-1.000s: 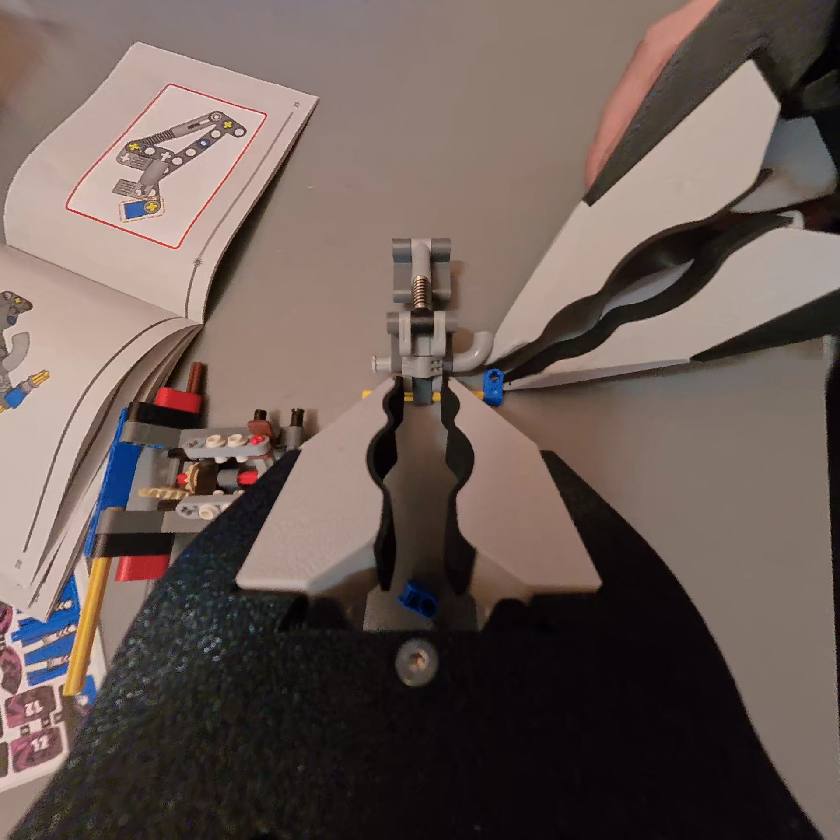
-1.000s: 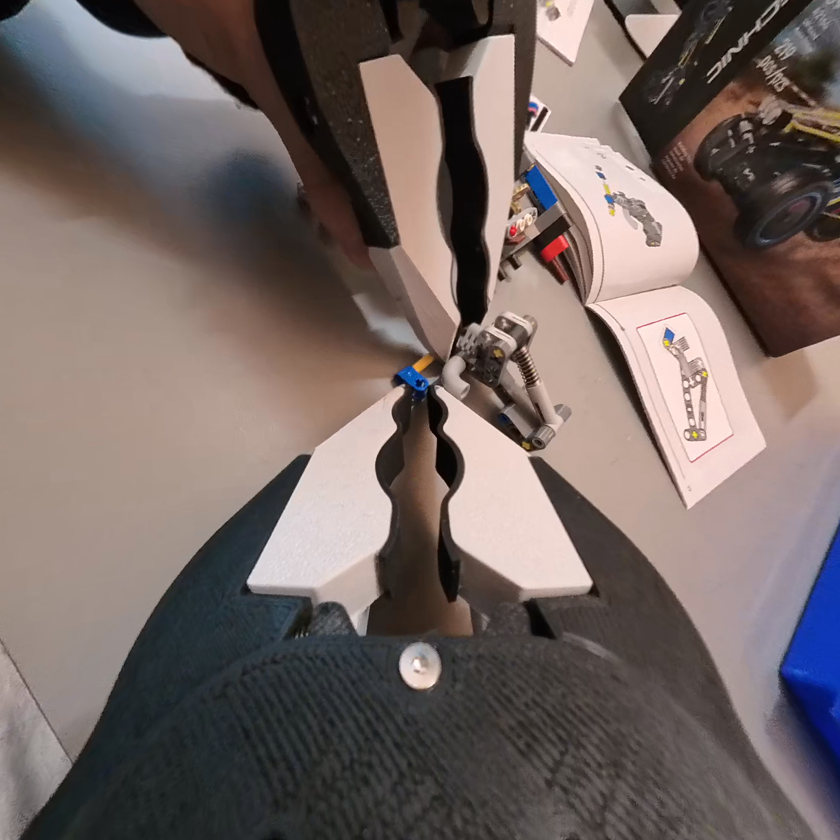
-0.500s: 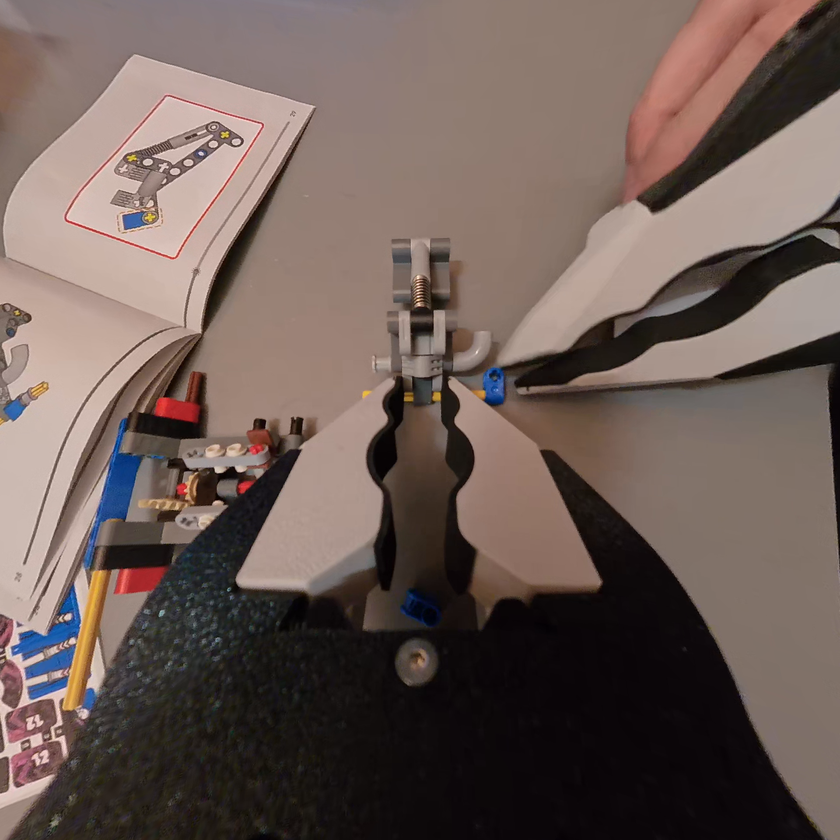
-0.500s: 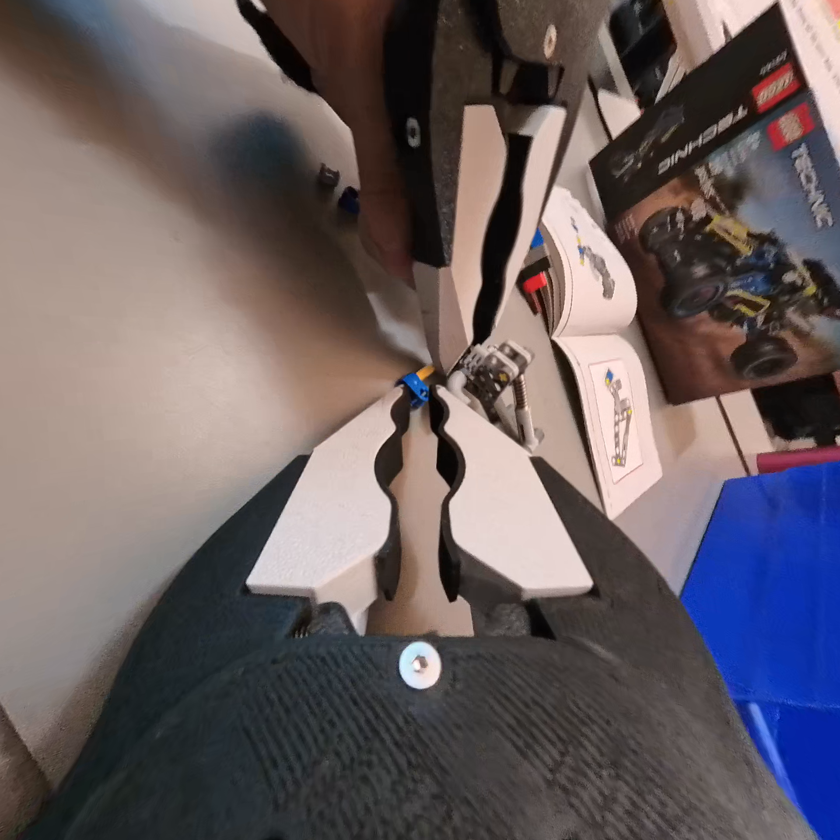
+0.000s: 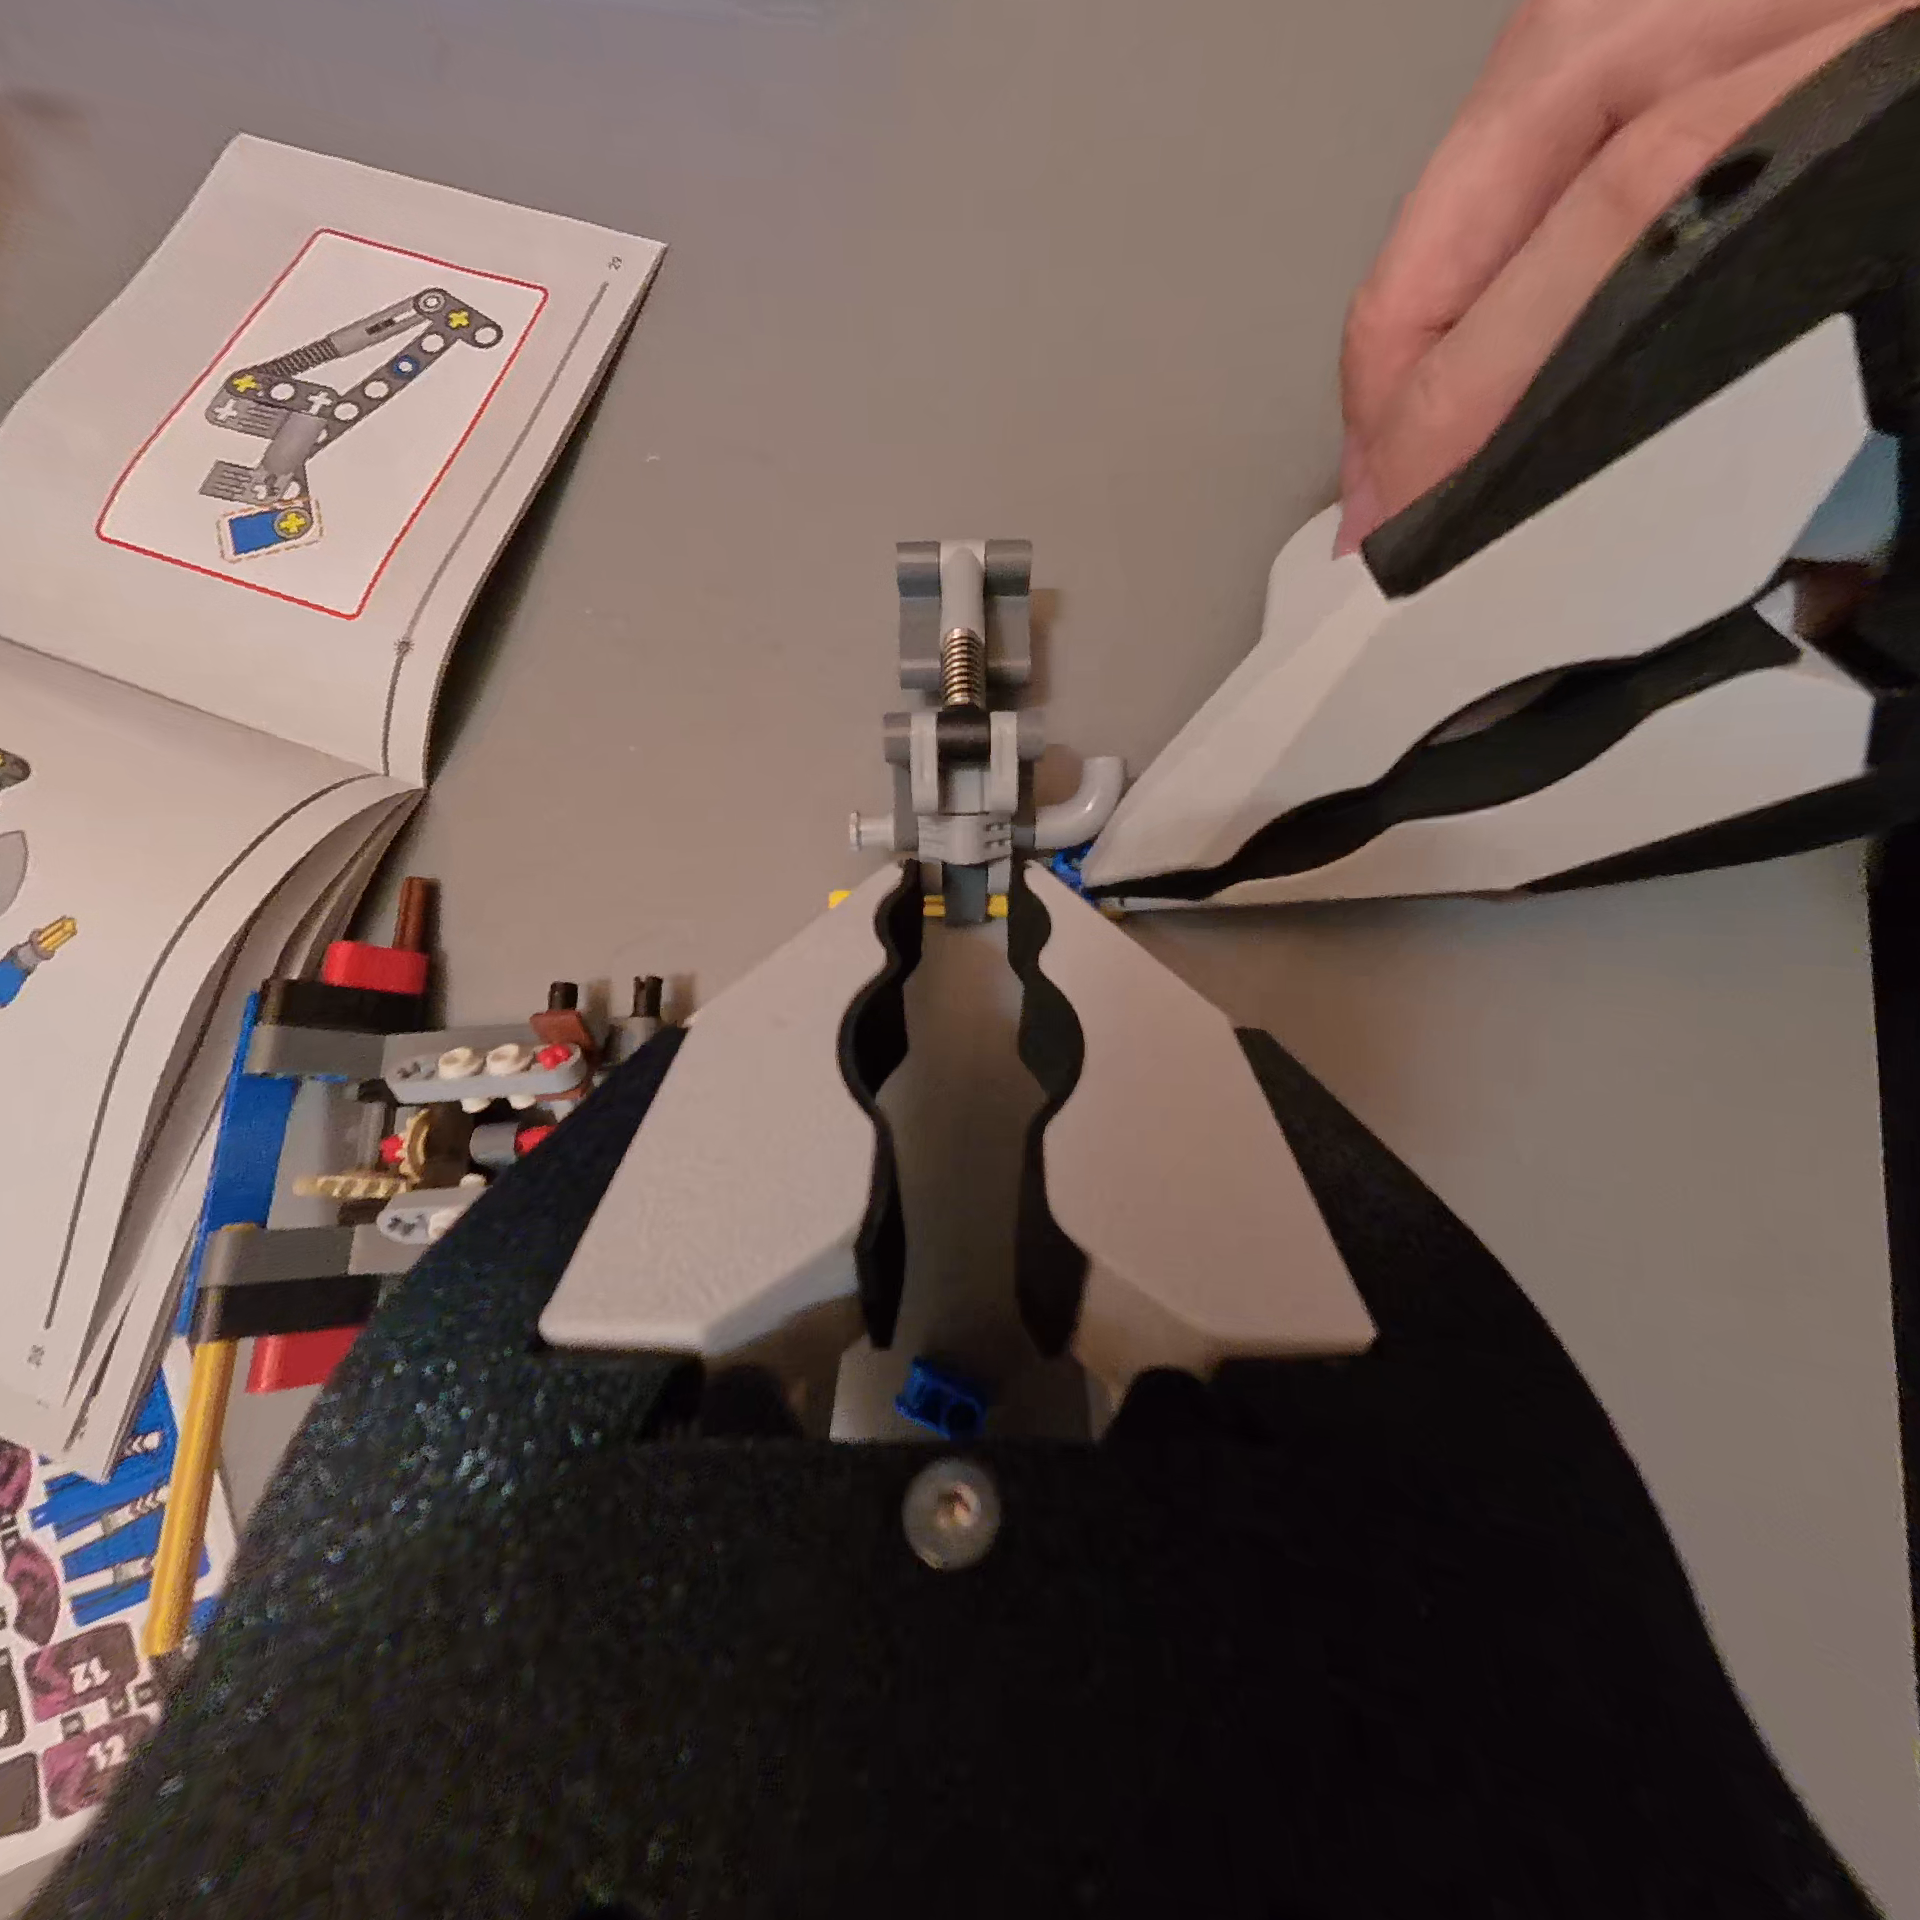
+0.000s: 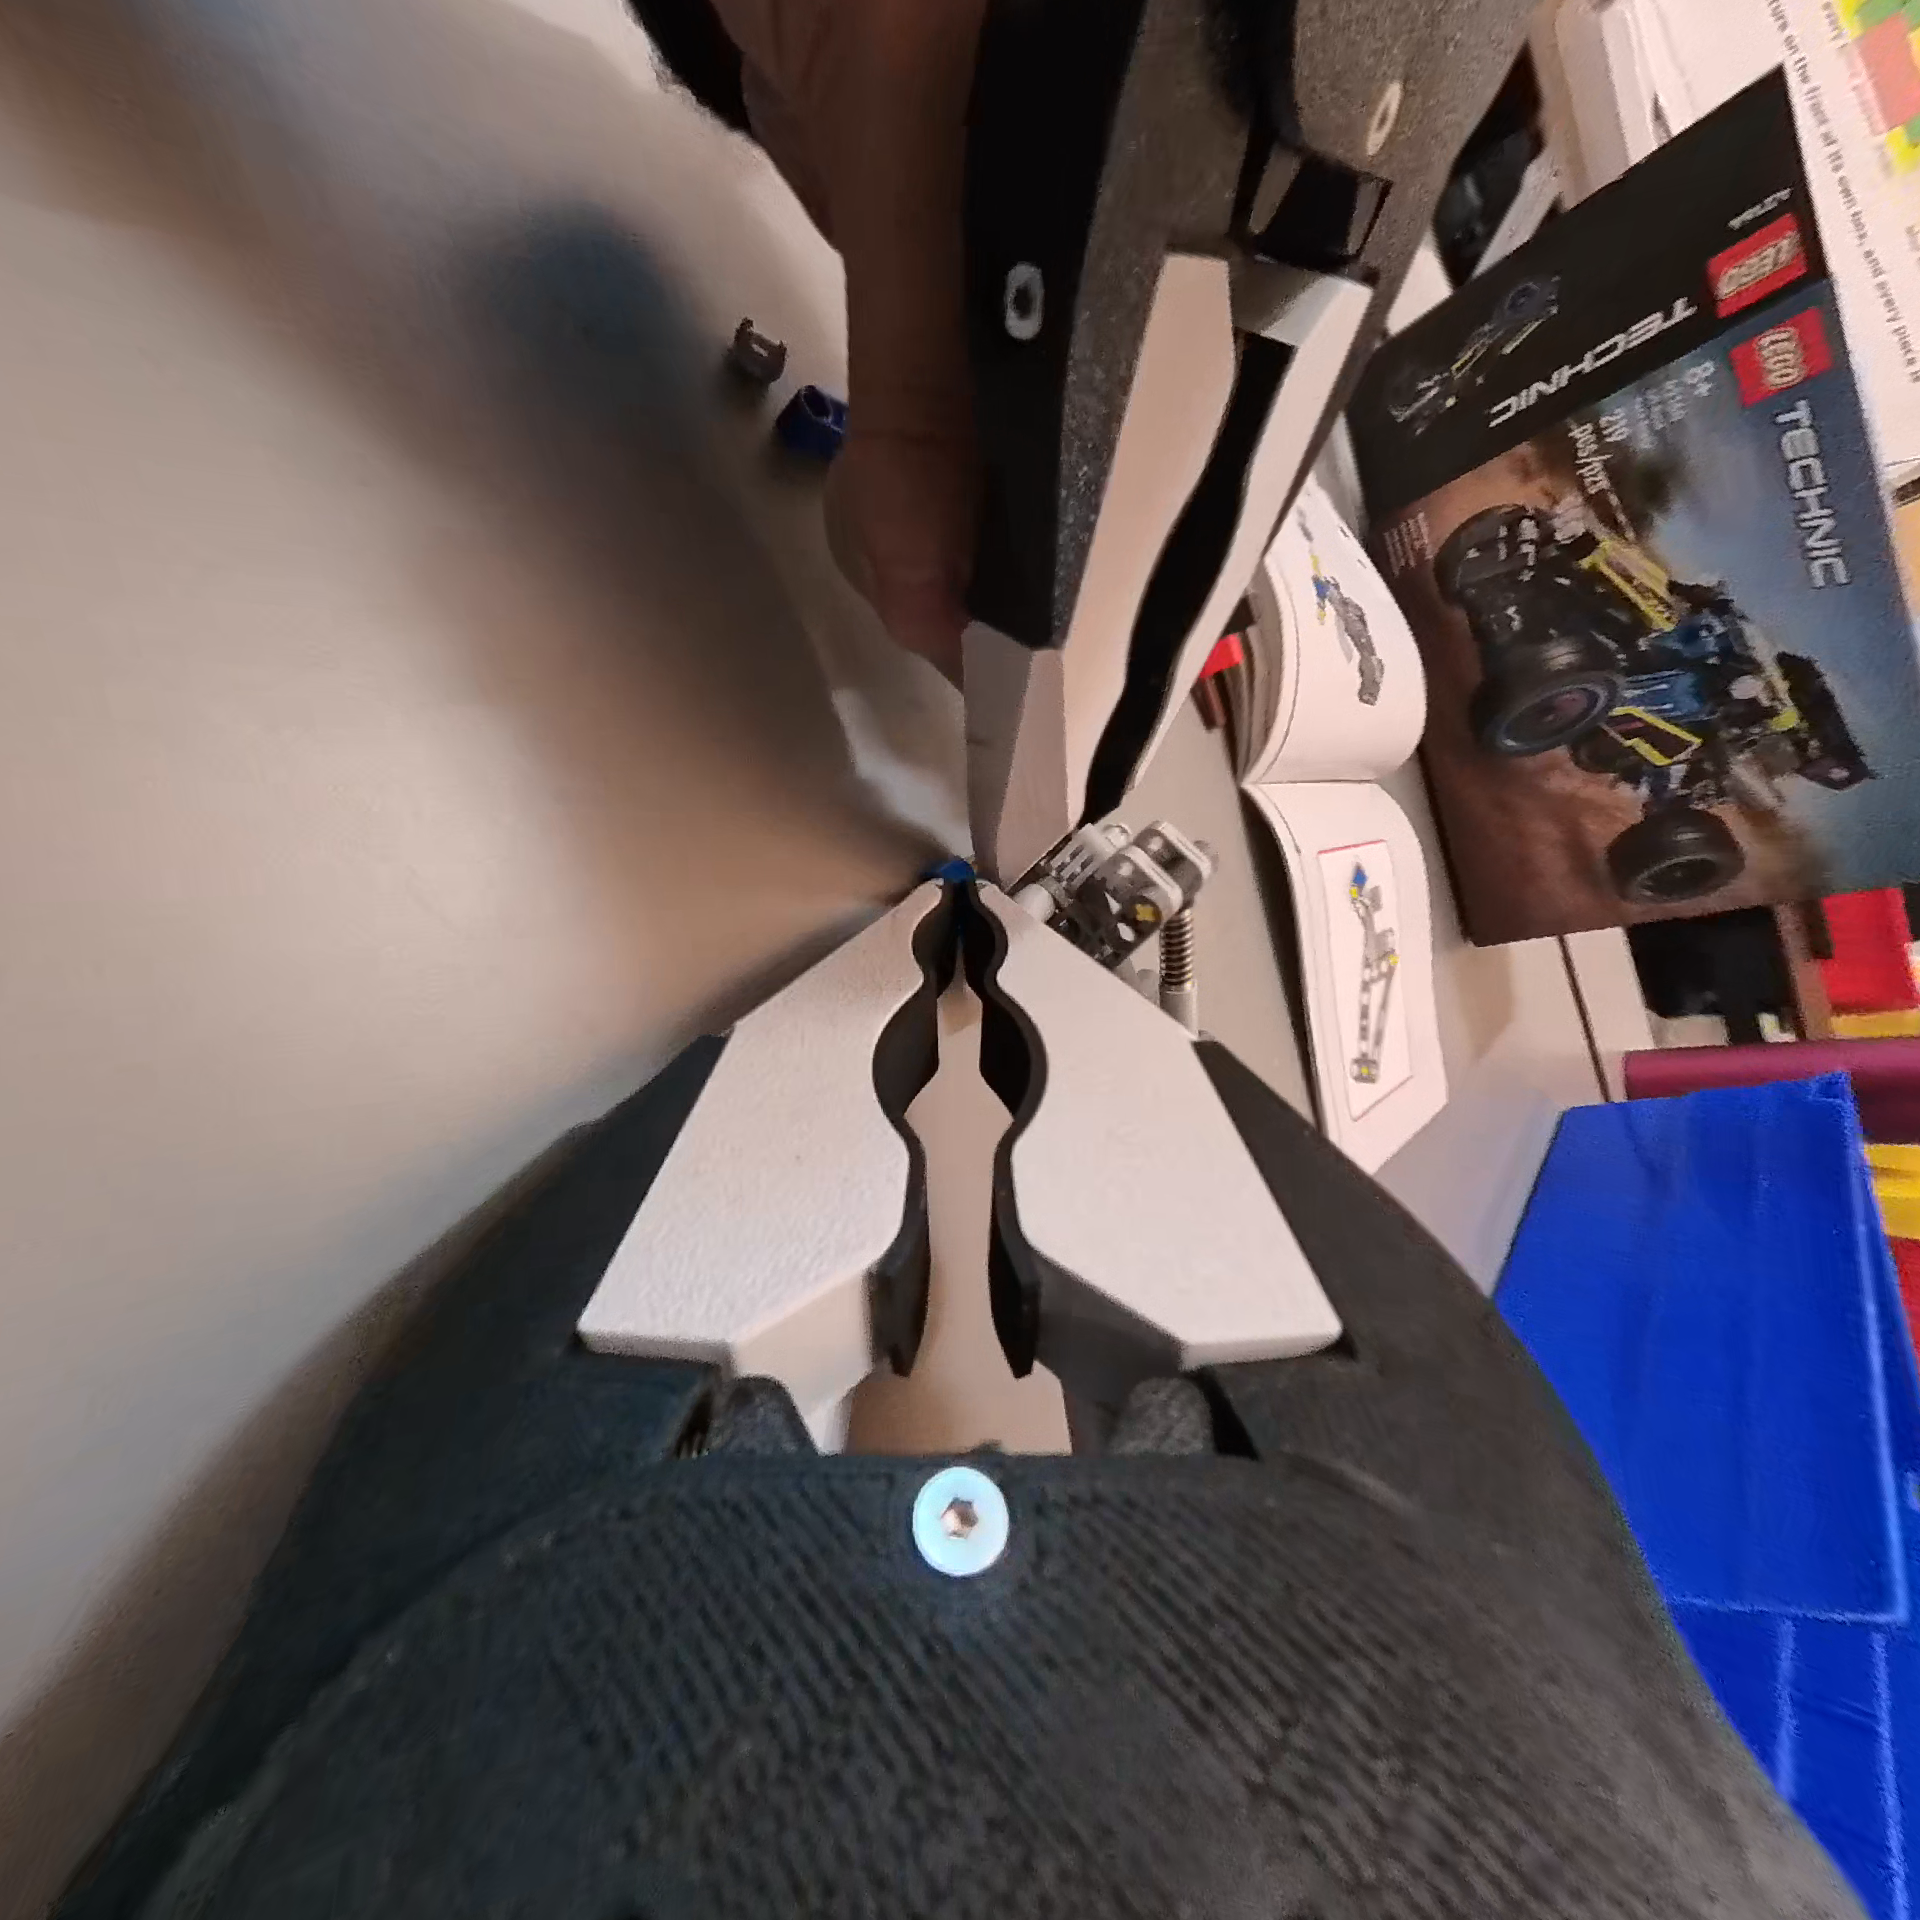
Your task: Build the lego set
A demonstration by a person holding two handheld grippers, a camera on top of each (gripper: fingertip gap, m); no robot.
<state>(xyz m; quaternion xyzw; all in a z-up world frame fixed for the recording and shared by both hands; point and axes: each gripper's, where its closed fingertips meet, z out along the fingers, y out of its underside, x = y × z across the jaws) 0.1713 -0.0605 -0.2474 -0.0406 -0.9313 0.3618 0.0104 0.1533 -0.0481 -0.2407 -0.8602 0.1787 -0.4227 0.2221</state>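
Observation:
My left gripper (image 5: pixel 961 899) is shut on the lower end of a grey shock-absorber assembly (image 5: pixel 961 727) with a metal spring, held over the grey table. A thin yellow axle (image 5: pixel 940 906) crosses the assembly at my fingertips. My right gripper (image 6: pixel 958 896) comes in from the right and is shut on a small blue connector (image 6: pixel 951 871) at the axle's right end. The connector shows as a blue sliver in the left wrist view (image 5: pixel 1070 862), touching the assembly's side. The right gripper's tips (image 5: pixel 1096 883) touch my left fingertips. The assembly shows in the right wrist view (image 6: pixel 1112 883).
An open instruction booklet (image 5: pixel 312 468) lies at left, beside a partly built chassis (image 5: pixel 395 1122), a long yellow axle (image 5: pixel 192 1486) and a sticker sheet (image 5: pixel 73 1683). A loose blue piece (image 5: pixel 940 1392) sits under my left gripper. The set's box (image 6: pixel 1662 540), a blue bin (image 6: pixel 1714 1351) and two loose pieces (image 6: pixel 810 421) lie around. Left and right tips are no more than a few centimetres apart.
The right gripper has closed tighter on the blue connector and pushed it along the yellow axle against the assembly, rolling as it went. The left gripper has kept still.

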